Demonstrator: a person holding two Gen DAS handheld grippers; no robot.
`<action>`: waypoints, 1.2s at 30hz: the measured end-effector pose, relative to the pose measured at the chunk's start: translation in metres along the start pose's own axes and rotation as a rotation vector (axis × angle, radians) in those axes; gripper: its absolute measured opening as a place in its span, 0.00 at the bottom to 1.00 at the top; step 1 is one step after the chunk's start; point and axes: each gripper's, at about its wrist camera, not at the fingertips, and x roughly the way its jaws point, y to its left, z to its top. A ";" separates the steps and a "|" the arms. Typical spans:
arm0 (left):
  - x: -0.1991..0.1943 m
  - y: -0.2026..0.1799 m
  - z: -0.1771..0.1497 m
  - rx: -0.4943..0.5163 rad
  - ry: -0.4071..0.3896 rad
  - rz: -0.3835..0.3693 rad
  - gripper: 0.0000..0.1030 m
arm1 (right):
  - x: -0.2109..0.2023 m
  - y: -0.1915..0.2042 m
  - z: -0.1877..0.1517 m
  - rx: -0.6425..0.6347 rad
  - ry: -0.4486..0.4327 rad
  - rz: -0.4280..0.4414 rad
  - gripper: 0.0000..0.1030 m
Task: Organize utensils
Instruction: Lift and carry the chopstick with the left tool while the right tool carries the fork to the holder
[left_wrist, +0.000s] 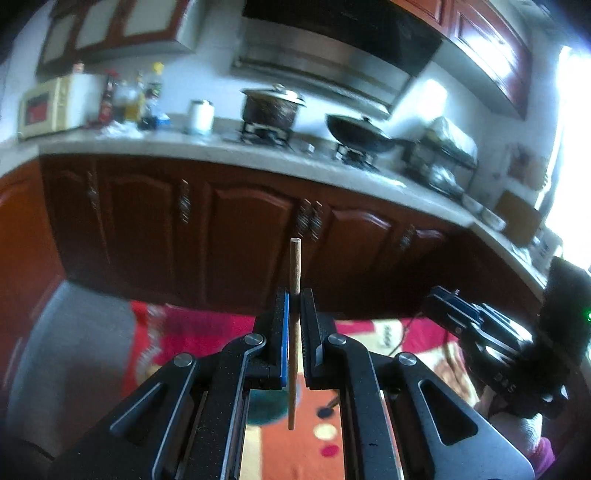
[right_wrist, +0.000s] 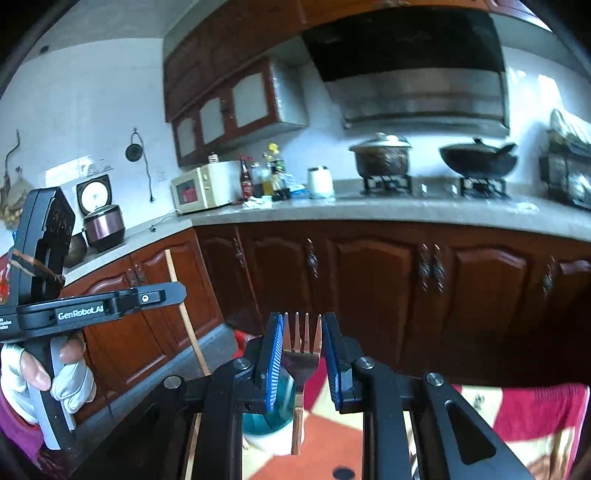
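Observation:
My left gripper (left_wrist: 294, 295) is shut on a thin wooden chopstick (left_wrist: 294, 266), held upright and raised above the table. The same chopstick (right_wrist: 173, 269) shows in the right wrist view, held by the left gripper (right_wrist: 177, 291) at the left. My right gripper (right_wrist: 303, 325) is shut on a metal fork (right_wrist: 302, 354), tines pointing up, also raised. The right gripper (left_wrist: 443, 295) shows at the right of the left wrist view. Under both grippers stands a teal cup (right_wrist: 266, 413) on a red, orange and white patterned cloth (right_wrist: 325, 439).
Ahead is a dark red cabinet run (right_wrist: 369, 280) under a grey counter (right_wrist: 369, 210) with a microwave (right_wrist: 203, 188), bottles (right_wrist: 258, 177), a lidded pot (right_wrist: 382, 157) and a wok (right_wrist: 476, 157) on a stove. A dish rack (right_wrist: 569, 177) stands at right.

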 end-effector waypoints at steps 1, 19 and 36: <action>0.001 0.005 0.003 -0.001 -0.009 0.013 0.04 | 0.009 0.005 0.006 -0.011 -0.006 0.003 0.20; 0.078 0.057 -0.035 -0.046 0.078 0.135 0.04 | 0.131 -0.001 -0.025 0.059 0.154 0.022 0.20; 0.096 0.044 -0.050 -0.009 0.104 0.158 0.04 | 0.158 -0.018 -0.050 0.121 0.238 0.020 0.20</action>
